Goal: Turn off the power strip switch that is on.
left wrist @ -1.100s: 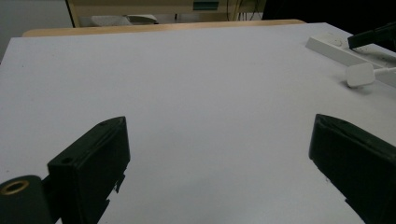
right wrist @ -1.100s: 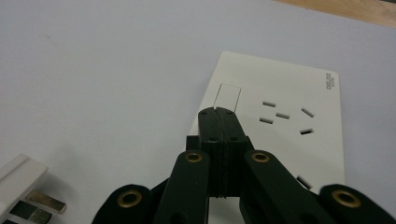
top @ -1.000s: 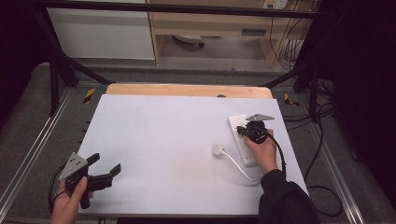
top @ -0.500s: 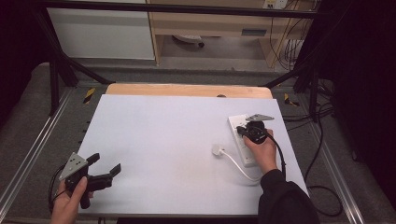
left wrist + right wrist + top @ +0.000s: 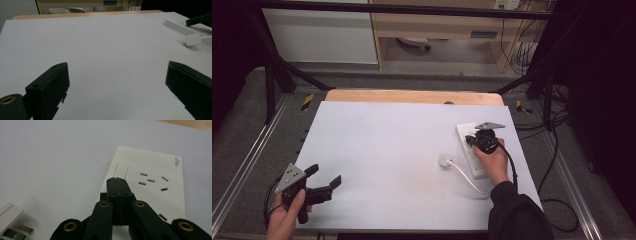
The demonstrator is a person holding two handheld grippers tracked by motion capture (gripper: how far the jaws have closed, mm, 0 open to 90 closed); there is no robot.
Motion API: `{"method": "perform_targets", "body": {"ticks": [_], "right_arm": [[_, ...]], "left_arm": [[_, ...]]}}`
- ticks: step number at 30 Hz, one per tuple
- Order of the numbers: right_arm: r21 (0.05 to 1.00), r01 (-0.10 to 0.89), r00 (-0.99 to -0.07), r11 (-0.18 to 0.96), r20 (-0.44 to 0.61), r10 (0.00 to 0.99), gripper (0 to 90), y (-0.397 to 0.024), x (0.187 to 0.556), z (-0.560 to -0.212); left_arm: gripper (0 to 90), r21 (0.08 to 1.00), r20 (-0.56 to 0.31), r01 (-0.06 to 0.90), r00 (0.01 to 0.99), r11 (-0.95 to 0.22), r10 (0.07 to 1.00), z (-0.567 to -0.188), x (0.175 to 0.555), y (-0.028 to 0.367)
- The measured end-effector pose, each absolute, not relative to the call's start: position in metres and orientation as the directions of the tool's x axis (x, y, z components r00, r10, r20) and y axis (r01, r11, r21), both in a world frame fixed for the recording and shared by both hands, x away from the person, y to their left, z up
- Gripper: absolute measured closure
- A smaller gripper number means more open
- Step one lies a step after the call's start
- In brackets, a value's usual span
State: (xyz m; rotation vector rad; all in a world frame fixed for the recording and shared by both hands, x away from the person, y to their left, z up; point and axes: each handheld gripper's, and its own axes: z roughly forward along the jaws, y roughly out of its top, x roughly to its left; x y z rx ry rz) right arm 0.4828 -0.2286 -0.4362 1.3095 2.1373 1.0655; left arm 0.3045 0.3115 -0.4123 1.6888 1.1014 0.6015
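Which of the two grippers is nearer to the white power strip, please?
The right. The right gripper, jaws shut, is over the power strip, tips by its switch. The left gripper is open at the table's opposite near corner, far from the strip.

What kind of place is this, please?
Probably a lab or workshop recording bench: a white table inside a black metal frame, loose cables behind, and a power strip laid out.

Bare table (image 5: pixel 387 150) centre and left, power strip (image 5: pixel 472 150), plug (image 5: pixel 445 160) at right
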Motion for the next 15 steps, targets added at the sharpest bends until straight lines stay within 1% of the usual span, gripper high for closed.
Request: {"method": "perform_targets", "body": {"ticks": [15], "right_arm": [[0.786, 0.562, -0.469, 0.258, 0.045, 0.882, 90.0, -0.2296, 0.4826, -0.4356]], "left_arm": [[5.0, 0.918, -0.106, 0.386, 0.462, -0.092, 0.88, -0.4123, 0.3047, 0.3116]]}}
